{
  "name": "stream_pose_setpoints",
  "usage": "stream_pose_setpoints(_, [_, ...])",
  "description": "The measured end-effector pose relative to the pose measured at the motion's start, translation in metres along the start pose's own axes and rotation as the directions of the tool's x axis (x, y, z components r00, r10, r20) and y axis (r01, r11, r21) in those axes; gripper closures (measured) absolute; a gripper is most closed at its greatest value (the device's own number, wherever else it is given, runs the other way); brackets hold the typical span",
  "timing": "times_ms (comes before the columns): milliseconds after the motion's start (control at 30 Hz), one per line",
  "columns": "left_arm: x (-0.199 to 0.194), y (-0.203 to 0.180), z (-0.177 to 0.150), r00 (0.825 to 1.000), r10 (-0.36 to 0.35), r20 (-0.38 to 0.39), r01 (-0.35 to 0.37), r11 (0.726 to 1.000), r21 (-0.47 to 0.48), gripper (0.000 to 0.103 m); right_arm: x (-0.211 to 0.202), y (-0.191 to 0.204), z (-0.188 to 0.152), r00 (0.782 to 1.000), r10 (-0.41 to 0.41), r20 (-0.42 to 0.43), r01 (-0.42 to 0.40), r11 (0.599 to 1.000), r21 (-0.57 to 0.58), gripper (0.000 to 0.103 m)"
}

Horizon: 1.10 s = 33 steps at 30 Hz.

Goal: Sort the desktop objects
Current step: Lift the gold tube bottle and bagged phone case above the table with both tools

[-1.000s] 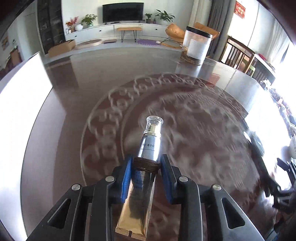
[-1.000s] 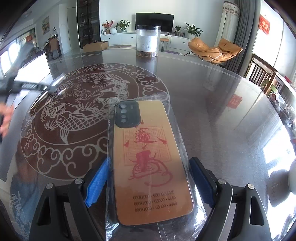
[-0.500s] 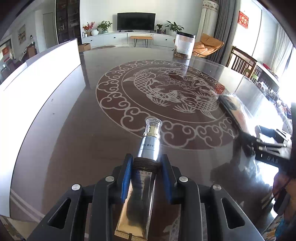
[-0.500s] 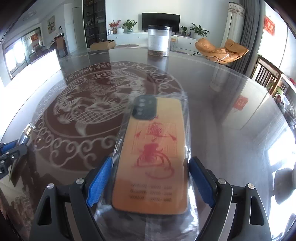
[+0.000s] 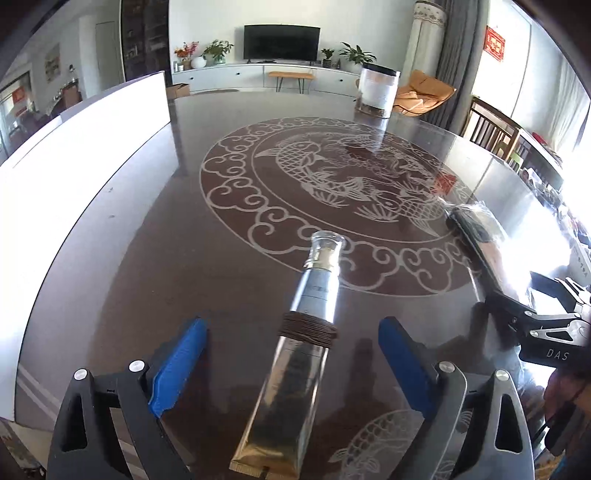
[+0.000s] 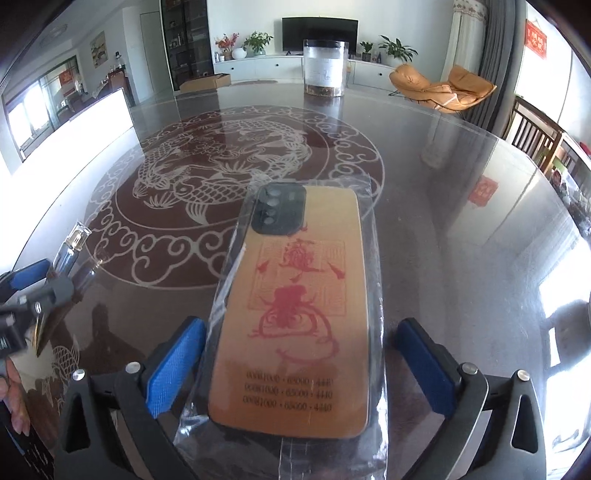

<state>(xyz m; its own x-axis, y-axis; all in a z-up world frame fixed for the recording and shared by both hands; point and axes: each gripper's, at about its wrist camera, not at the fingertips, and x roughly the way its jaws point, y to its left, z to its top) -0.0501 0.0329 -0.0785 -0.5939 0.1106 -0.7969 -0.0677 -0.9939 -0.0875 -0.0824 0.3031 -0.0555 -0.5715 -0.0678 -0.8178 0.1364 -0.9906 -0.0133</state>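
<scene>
Tube (image 5: 295, 369) lies on desk (image 5: 147, 277) between just-opened left gripper (image 5: 291, 354) pads, released; right gripper (image 6: 299, 365) jaws just widened off bagged phone case (image 6: 295, 314), set down near front edge.

We are looking across a glossy dark table (image 5: 155, 280) with a pale fish medallion (image 5: 325, 184) inlaid in its top. At the far white wall (image 6: 424, 18), a dark television (image 6: 319, 33) is sitting on a long white cabinet (image 6: 266, 68) among potted plants (image 6: 258, 42). An orange lounge chair (image 6: 443, 88) is resting beside grey curtains (image 6: 498, 62). Daylight is glaring in from windows on both sides.
</scene>
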Motion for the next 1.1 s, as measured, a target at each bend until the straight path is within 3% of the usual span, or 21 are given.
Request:
stream_pose_setpoints(100, [0.0, 0.007, 0.0, 1.0, 0.007, 0.004, -0.007, 1.0, -0.024, 0.008, 0.004, 0.004, 0.006, 1.0, 0.015, -0.008, -0.015, 1.0, -0.022, 0.0])
stream_pose_setpoints(233, [0.005, -0.001, -0.001, 0.999, 0.038, -0.021, -0.037, 0.999, 0.023, 0.0, 0.006, 0.008, 0.009, 1.0, 0.021, 0.004, -0.021, 0.999, -0.029, 0.0])
stream_pose_setpoints(367, [0.008, -0.008, -0.001, 0.997, 0.066, -0.036, -0.063, 0.996, 0.062, 0.0, 0.009, 0.009, 0.011, 1.0, 0.021, 0.004, -0.021, 0.999, -0.033, 0.0])
stream_pose_setpoints(600, [0.009, -0.007, 0.0, 0.997, 0.054, -0.049, -0.05, 0.995, 0.082, 0.0, 0.016, 0.009, 0.025, 0.993, 0.035, -0.11, -0.042, 0.997, -0.057, 0.0])
stream_pose_setpoints(667, [0.009, -0.009, 0.0, 0.997, 0.046, -0.059, -0.041, 0.995, 0.094, 0.0, 0.015, 0.008, 0.026, 0.993, 0.034, -0.115, -0.041, 0.997, -0.058, 0.003])
stream_pose_setpoints(700, [0.009, -0.011, -0.001, 0.997, 0.042, -0.059, -0.035, 0.994, 0.101, 0.0, 0.013, 0.007, 0.027, 0.994, 0.032, -0.107, -0.038, 0.998, -0.057, 0.014])
stream_pose_setpoints(733, [0.008, -0.014, -0.001, 0.998, 0.035, -0.048, -0.029, 0.993, 0.112, 0.005, 0.011, 0.005, 0.028, 0.994, 0.033, -0.104, -0.039, 0.998, -0.055, 0.025])
stream_pose_setpoints(767, [0.006, -0.017, -0.002, 0.999, 0.024, -0.035, -0.02, 0.992, 0.123, 0.015, 0.01, 0.004, 0.028, 0.994, 0.034, -0.107, -0.04, 0.998, -0.055, 0.027])
stream_pose_setpoints(800, [0.005, -0.02, -0.001, 0.999, 0.017, -0.028, -0.013, 0.992, 0.128, 0.022, 0.009, 0.002, 0.027, 0.993, 0.033, -0.109, -0.038, 0.998, -0.05, 0.027])
stream_pose_setpoints(867, [0.002, -0.029, -0.001, 1.0, -0.002, -0.017, 0.005, 0.988, 0.152, 0.051, 0.006, -0.003, 0.022, 0.995, 0.026, -0.101, -0.03, 0.999, -0.04, 0.027])
stream_pose_setpoints(933, [0.0, -0.037, -0.003, 1.0, -0.026, -0.014, 0.028, 0.985, 0.17, 0.069, 0.002, -0.009, 0.015, 0.995, 0.02, -0.1, -0.022, 0.999, -0.025, 0.027])
stream_pose_setpoints(1100, [-0.006, -0.052, -0.011, 0.996, -0.08, -0.036, 0.086, 0.979, 0.186, 0.073, -0.016, -0.023, -0.01, 0.995, 0.005, -0.103, -0.006, 1.0, -0.003, 0.027])
